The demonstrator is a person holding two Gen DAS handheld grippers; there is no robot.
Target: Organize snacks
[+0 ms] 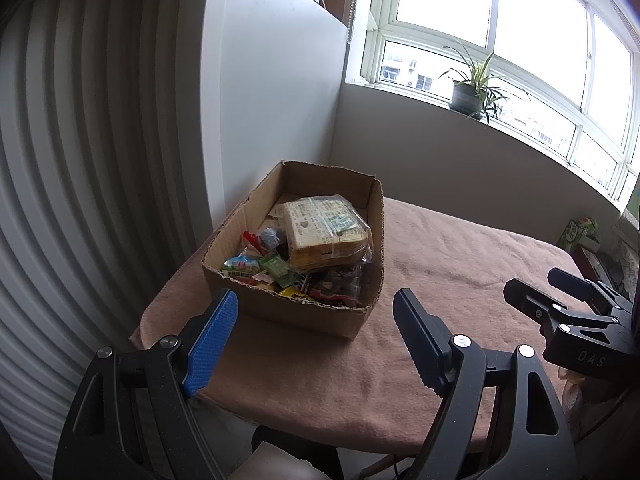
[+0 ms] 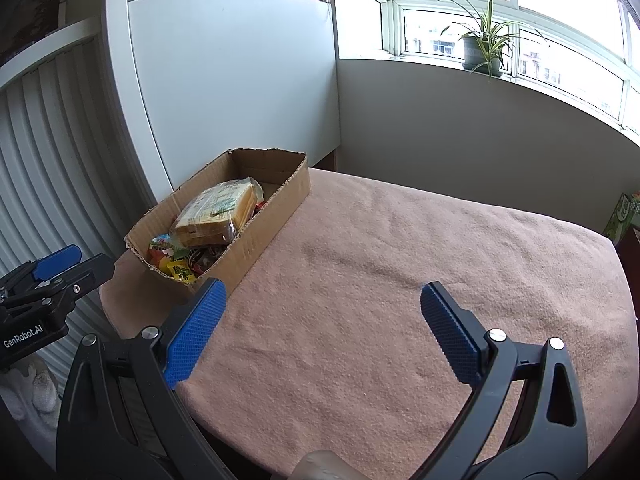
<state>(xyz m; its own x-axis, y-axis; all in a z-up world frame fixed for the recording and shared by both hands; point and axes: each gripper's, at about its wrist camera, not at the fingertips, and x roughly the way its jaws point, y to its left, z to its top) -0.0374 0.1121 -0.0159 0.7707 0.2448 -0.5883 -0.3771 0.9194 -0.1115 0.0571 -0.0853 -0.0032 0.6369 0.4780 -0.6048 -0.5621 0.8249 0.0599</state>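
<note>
An open cardboard box (image 1: pixel 362 216) (image 2: pixel 276 208) stands at the far left corner of a table under a pink cloth (image 1: pixel 460 256) (image 2: pixel 400 264). In it lies a wrapped loaf of sliced bread (image 1: pixel 324 232) (image 2: pixel 216 212) on top of several small colourful snack packets (image 1: pixel 276 270) (image 2: pixel 176 258). My left gripper (image 1: pixel 316 316) is open, empty, held just in front of the box's near wall. My right gripper (image 2: pixel 320 304) is open too, empty, above the bare cloth to the right of the box. Each gripper shows at the edge of the other's view, the right gripper (image 1: pixel 536 288) and the left gripper (image 2: pixel 76 260).
A white cabinet (image 2: pixel 232 80) and a ribbed white panel (image 1: pixel 80 160) stand behind and left of the table. A potted plant (image 1: pixel 468 92) (image 2: pixel 484 48) sits on the windowsill. A green carton (image 1: pixel 580 232) (image 2: pixel 620 216) stands past the table's right end. The cloth right of the box is bare.
</note>
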